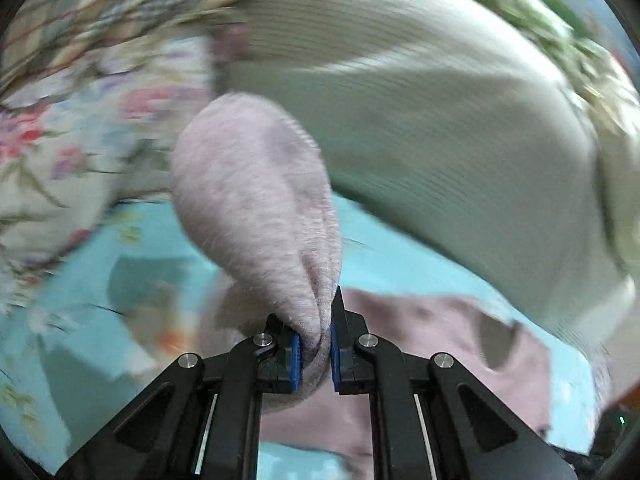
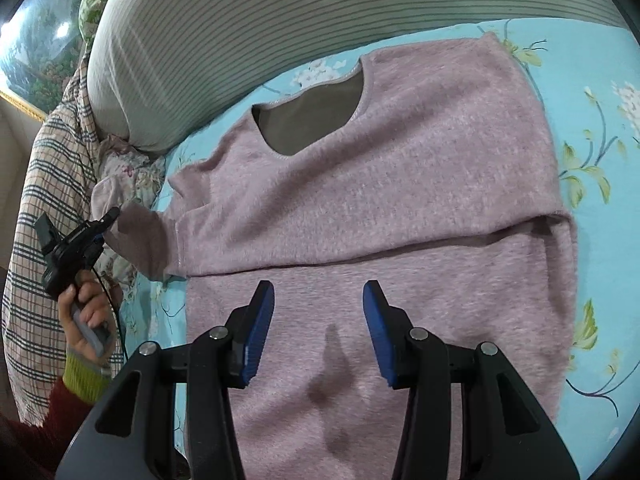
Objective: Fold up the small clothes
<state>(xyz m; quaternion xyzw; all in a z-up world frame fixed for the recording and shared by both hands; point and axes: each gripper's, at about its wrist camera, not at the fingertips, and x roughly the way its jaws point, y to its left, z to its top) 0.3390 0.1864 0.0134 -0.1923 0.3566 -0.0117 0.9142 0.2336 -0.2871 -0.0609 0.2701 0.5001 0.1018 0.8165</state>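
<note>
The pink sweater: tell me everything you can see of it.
The pink sweater is a small, fuzzy, knit-looking top in dusty pink with a scooped neckline showing a grey-brown inside. It lies flat, spread on the turquoise floral bedsheet, with a horizontal fold line across its middle and its neck toward the striped pillow. One sleeve is lifted off the bed, its end pinched in the shut left tool. The right tool hovers open above the lower body, apparently not touching it.

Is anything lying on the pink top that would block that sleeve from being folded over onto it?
Nothing visible does. The left gripper pinches the sleeve, and the top lies bare on the bedsheet. The right gripper hovers open above its lower part.
</note>
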